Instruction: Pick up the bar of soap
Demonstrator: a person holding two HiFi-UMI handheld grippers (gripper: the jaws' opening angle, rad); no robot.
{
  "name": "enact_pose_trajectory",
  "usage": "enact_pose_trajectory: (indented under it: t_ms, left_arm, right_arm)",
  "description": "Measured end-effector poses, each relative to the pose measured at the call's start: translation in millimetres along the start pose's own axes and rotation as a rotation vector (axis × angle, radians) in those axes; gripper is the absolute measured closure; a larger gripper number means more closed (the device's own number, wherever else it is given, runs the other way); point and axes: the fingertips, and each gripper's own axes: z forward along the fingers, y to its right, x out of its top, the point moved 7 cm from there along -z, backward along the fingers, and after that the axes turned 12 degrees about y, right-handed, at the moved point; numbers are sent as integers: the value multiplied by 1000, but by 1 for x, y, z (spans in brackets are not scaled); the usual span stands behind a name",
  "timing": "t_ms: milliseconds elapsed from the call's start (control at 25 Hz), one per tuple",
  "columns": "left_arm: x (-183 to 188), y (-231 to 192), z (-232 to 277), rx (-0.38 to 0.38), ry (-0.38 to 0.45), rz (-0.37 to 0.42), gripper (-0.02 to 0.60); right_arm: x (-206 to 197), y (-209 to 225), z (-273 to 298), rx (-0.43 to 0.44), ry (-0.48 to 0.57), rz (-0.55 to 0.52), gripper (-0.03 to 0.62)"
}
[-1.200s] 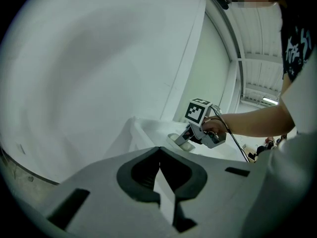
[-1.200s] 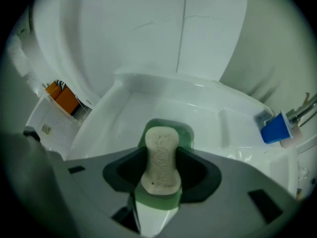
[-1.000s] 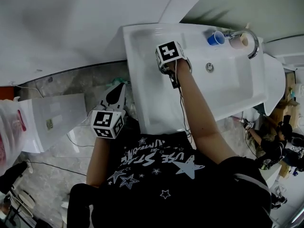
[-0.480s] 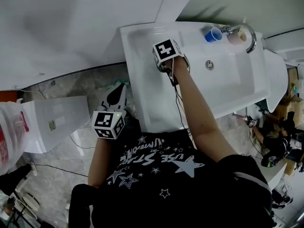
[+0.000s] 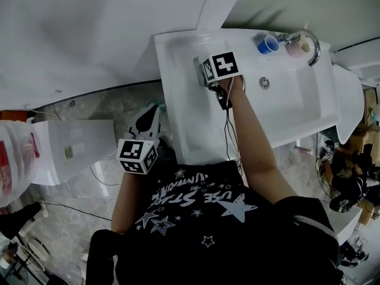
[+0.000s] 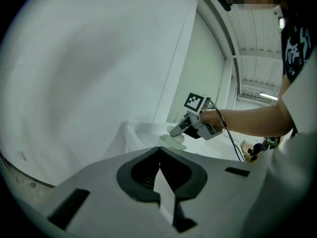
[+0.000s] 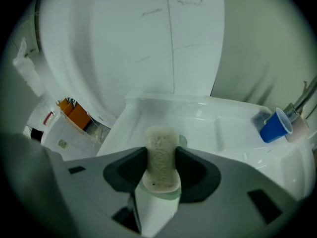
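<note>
The right gripper view shows the bar of soap [image 7: 159,155] clamped between the right gripper [image 7: 159,166] jaws above the sink's [image 5: 181,129] left part, unclear from the head view, which shows the left gripper [image 5: 146,119], closed and empty, left of the sink.

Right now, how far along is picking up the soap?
Done: the right claw is clamped on the bar of soap. In hand: the lift; I can't tell whether it is clear of the green dish on the sink. Left: raise it clear. The left claw is shut, empty.
</note>
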Motion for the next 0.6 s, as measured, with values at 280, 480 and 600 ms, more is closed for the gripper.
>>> enact_pose_trajectory:
  t_ms: [280,480,600]
  left_arm:
    - [8,21,7,10,26,20,572]
    - [15,53,20,23,55,41,572]
    - [14,71,25,47,67,43,572]
  right_arm:
    - [1,15,-47,143,189,106,407]
    - [-9,36,-79,252,290,155,407]
    - [-19,50,-90,330,340,183,407]
